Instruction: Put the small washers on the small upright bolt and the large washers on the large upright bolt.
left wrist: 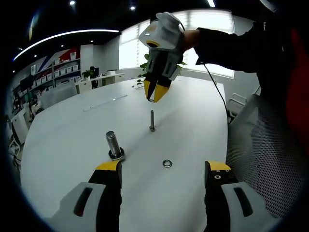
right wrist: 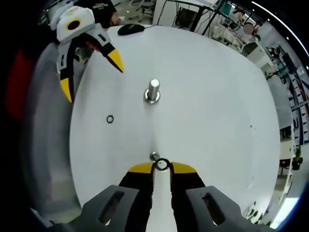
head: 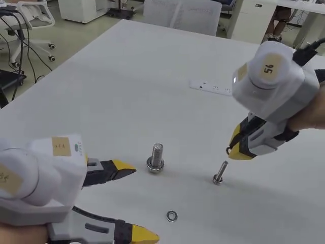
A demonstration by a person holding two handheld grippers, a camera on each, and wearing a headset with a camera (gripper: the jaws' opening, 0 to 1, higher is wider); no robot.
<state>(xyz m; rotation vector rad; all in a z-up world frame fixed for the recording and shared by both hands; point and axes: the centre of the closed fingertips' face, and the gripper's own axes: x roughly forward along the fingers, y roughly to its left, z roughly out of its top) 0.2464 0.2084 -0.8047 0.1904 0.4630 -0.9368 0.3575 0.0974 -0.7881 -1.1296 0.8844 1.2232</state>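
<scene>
The right claw [right wrist: 161, 167] pinches a small washer [right wrist: 161, 164] just above the small bolt [head: 220, 173]. Best to level the ring, centre its hole, then release. The left claw [head: 139, 202] is spread, and a loose washer [head: 172, 216] lies at five o'clock from the large bolt [head: 156, 156].

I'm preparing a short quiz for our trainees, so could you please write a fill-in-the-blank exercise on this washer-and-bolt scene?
1. The right gripper is shut on a small ____, held just above the small bolt.
2. The left gripper has its jaws ____.
3. The count of loose washers lying on the table is ____.
Missing words: washer; open; one.
</scene>
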